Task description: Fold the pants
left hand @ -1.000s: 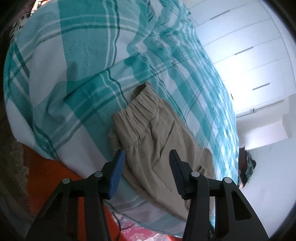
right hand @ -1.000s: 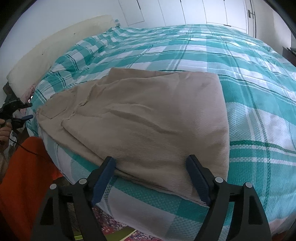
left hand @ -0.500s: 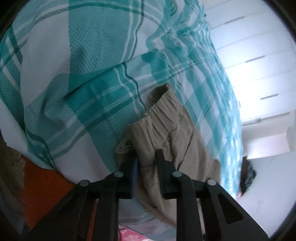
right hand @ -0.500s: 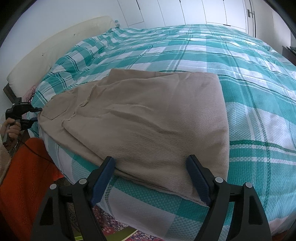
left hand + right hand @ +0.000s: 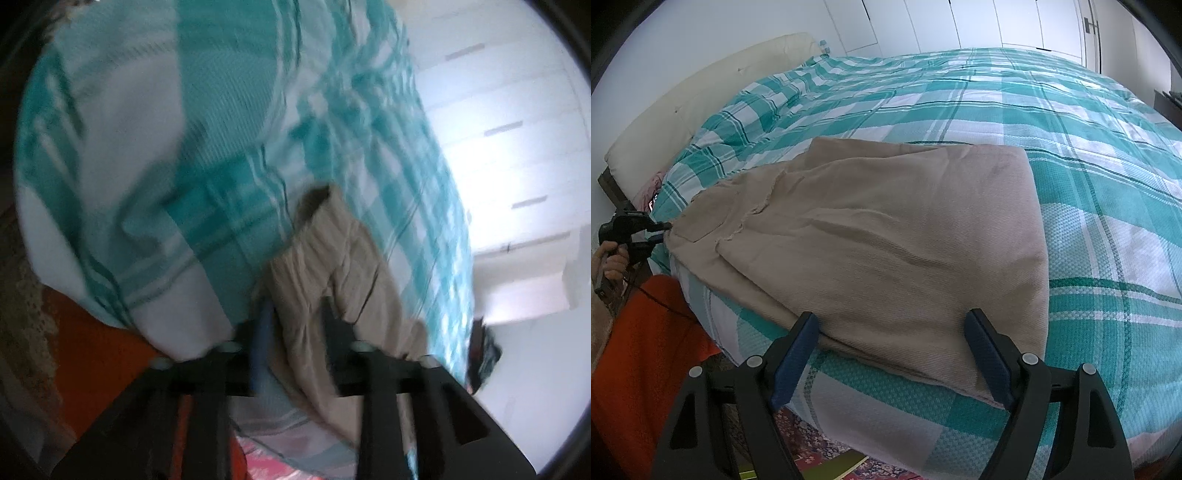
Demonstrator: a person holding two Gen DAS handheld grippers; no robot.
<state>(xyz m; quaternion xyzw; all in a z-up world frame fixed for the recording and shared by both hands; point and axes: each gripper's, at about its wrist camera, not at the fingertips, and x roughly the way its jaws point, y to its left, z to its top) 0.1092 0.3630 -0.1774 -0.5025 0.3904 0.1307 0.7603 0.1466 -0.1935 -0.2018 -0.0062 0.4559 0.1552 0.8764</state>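
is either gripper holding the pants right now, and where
Neither clearly: left gripper is opening around the pants waistband corner; right gripper stands open at the folded edge.

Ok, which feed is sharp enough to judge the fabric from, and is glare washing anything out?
Left wrist view: motion-smeared throughout, the beige cotton pants and teal-and-white checked bedspread soft, and the white wardrobe doors blown out by bright light. Right wrist view: crisp, evenly lit, the pants' weave legible; only fisheye bending and dark corners.
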